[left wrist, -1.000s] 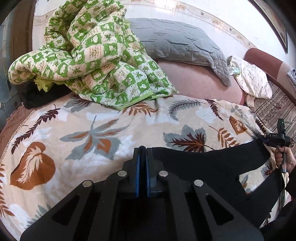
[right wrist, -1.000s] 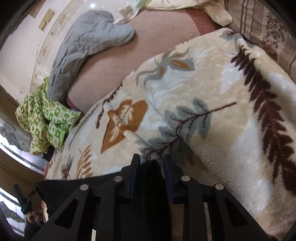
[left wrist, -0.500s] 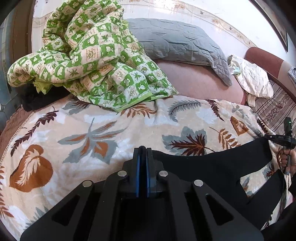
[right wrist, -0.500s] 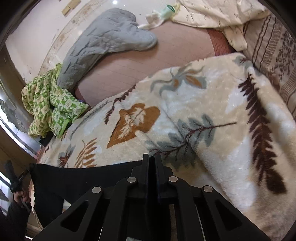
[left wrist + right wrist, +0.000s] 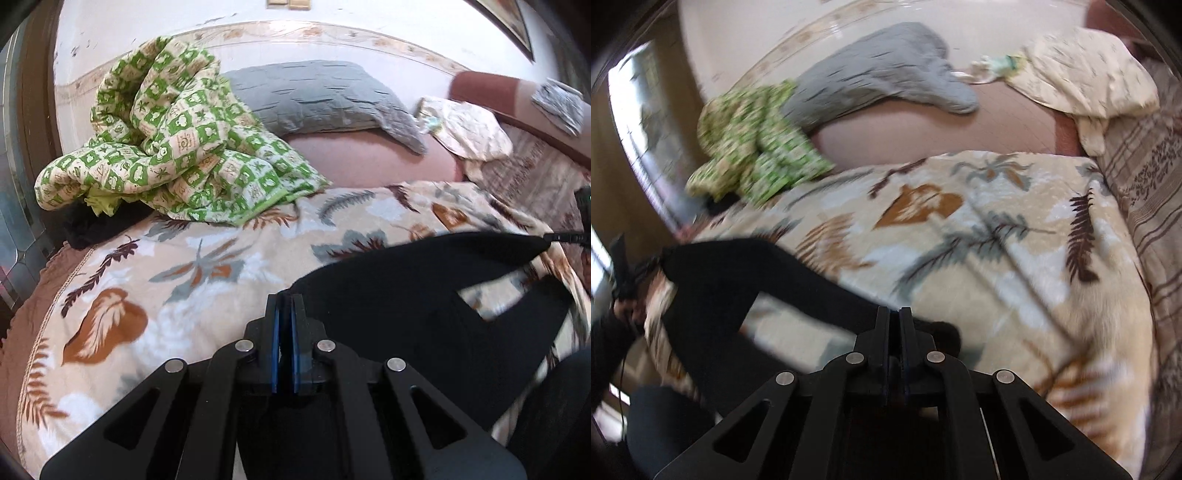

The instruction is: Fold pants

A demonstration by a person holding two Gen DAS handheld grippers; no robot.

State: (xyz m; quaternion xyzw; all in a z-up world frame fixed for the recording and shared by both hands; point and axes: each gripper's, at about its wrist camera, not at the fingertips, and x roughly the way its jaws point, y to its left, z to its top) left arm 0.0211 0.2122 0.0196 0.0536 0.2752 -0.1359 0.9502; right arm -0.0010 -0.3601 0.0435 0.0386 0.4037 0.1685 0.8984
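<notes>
Closest in, the left gripper [image 5: 283, 310] has its two fingers pressed together on a corner of the black pants [image 5: 399, 291], and the right gripper [image 5: 894, 325] is clamped the same way on the opposite corner — the cloth disappears between the pads on both sides. The pants hang stretched between the two tools above the near edge of the leaf-print blanket [image 5: 155, 295], the upper hem pulled taut and the two legs dropping away below, with blanket showing through the gap between them. The right-hand view is smeared with motion, so finer creases cannot be made out. Beyond the pants the blanket spreads over the bed, cream with brown and grey leaves. At its far left corner sits a heaped green-checked quilt [image 5: 177, 147], part of it lying over the blanket's edge. Behind that a grey pillow [image 5: 317, 96] rests on the pink sheet [image 5: 369, 162] against the wall, and a crumpled cream cloth [image 5: 469, 129] lies towards the far right corner.
</notes>
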